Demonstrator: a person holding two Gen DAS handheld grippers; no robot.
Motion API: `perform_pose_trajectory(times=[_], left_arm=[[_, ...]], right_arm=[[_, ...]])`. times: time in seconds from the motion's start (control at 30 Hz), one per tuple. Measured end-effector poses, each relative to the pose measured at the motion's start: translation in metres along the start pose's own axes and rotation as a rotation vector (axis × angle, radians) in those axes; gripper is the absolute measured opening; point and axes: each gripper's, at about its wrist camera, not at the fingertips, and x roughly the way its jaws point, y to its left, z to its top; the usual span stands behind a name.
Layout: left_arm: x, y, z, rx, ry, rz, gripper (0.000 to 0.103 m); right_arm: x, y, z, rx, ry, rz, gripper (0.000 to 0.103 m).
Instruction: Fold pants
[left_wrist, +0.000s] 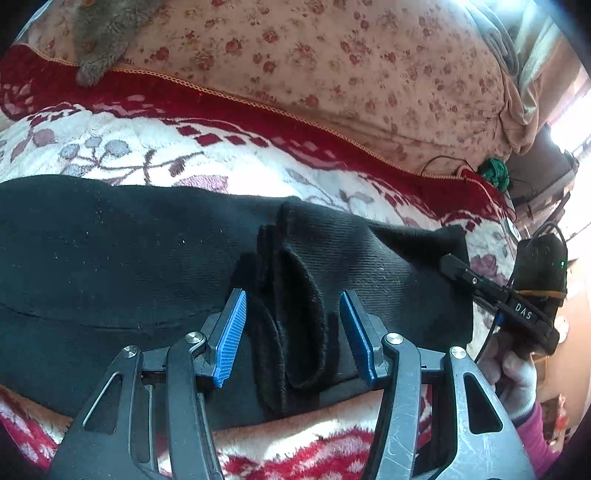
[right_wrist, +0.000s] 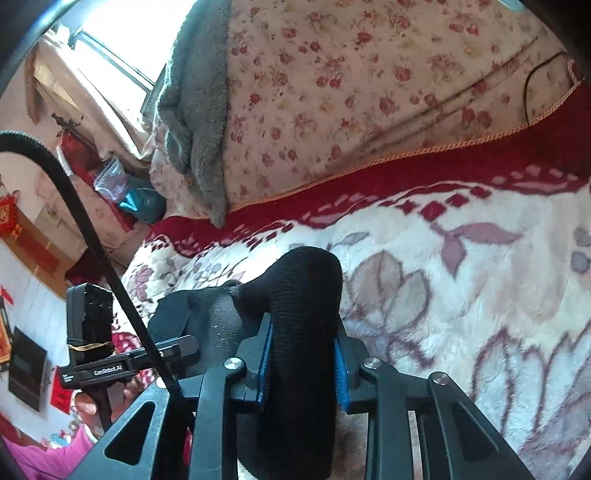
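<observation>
while the right tongs (right_wrist: 301, 363) clamp a bunched fold of the black pants (left_wrist: 110, 251) for lifting over, the left tongs (left_wrist: 291, 332) gape open above the blanket (left_wrist: 166, 147), ready to pin layers

Both grippers are the same build: black scissor-style linkage arms with round silver pivot screws and ribbed blue pads (left_wrist: 231, 339) on the fingers, and the left gripper (left_wrist: 293, 338) has a scuffed grey sheen on its arm at 5 o'clock. From the left wrist view, the right gripper (left_wrist: 452, 266) at 3 o'clock carries white "DAS" lettering and a green LED, gripped by a hand (left_wrist: 517, 376) in a white glove with a pink sleeve. From the right wrist view, the right gripper (right_wrist: 303, 365) has a black ribbed cable (right_wrist: 92, 236) arcing over at 9 o'clock.
</observation>
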Motion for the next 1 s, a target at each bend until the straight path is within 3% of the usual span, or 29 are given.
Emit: perform_pose_trajectory(times=[0.07,0.2,0.5,0.63,0.83,1.0], left_arm=[[0.005,0.001,0.001,-0.007,-0.004,0.005,0.052],[0.008,0.001,0.0,-0.005,-0.027,0.019,0.052],[0.003,-0.008,-0.016,0.036,-0.051,0.069,0.052],[-0.004,-0.006,-0.019,0.022,-0.059,0.06,0.052],[-0.022,0.002,-0.027,0.0,-0.071,0.075,0.052],[-0.042,0.013,-0.035,-0.017,-0.108,0.169,0.052]], right_arm=[[0.008,-0.013,-0.002,0.055,0.012,-0.034,0.026],[0.016,-0.042,-0.011,0.188,0.001,-0.007,0.029],[-0.009,-0.026,-0.006,0.191,-0.042,-0.056,0.034],[-0.029,-0.004,-0.005,0.133,-0.108,-0.035,0.035],[-0.012,0.038,-0.012,0.036,-0.026,0.074,0.036],[0.016,0.07,-0.019,-0.027,0.036,0.109,0.037]])
